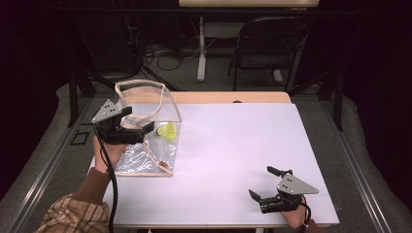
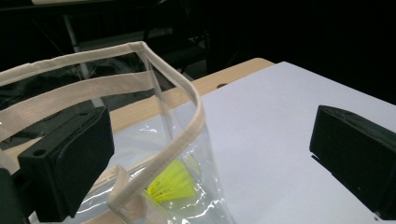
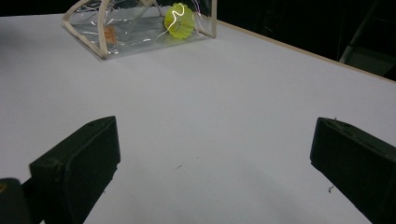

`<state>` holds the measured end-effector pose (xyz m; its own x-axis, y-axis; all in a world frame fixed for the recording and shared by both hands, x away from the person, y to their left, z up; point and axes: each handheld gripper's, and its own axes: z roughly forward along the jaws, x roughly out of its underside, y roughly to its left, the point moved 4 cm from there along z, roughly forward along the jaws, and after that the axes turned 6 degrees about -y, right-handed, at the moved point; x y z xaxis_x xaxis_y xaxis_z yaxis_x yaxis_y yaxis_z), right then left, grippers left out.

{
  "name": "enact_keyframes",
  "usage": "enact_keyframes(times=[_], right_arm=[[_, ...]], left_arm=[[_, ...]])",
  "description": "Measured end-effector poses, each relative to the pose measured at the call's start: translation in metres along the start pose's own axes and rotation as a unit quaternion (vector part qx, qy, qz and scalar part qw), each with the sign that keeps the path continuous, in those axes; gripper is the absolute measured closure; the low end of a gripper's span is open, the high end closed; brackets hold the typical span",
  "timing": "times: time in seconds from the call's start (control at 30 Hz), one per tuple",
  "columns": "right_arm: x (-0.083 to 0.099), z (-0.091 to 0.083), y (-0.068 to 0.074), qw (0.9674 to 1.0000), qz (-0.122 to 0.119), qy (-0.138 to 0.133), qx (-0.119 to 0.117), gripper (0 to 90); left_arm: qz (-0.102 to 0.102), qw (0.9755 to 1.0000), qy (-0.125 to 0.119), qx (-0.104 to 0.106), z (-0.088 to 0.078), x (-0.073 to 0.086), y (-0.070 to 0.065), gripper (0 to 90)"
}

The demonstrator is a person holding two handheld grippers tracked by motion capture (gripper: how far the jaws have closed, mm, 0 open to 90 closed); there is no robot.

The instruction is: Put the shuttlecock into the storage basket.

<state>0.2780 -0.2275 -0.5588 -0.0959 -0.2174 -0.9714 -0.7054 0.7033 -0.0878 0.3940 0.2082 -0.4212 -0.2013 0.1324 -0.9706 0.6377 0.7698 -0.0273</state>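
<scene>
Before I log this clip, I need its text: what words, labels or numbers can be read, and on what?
None can be read.
The clear bag carries a small orange tag: too blurred to read.
The yellow shuttlecock inside the bag, the white table and both claws, left and right, show no lettering.

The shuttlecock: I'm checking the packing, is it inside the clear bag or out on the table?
Inside. The yellow shuttlecock lies behind the clear bag's wall, below its cream-trimmed rim.
</scene>
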Motion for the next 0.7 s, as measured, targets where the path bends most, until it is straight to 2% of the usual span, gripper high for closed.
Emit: enact_keyframes(times=[0.33,0.7], right_arm=[[0.0,0.0,0.0,1.0,0.0,-0.001,0.0,1.1],[0.0,0.0,0.0,1.0,0.0,0.0,0.0,1.1]], left_arm=[[0.023,0.9996,-0.01,0.009,-0.012,0.008,-0.023,0.0],[0.03,0.9994,-0.011,0.009,-0.023,0.023,-0.036,0.0]])
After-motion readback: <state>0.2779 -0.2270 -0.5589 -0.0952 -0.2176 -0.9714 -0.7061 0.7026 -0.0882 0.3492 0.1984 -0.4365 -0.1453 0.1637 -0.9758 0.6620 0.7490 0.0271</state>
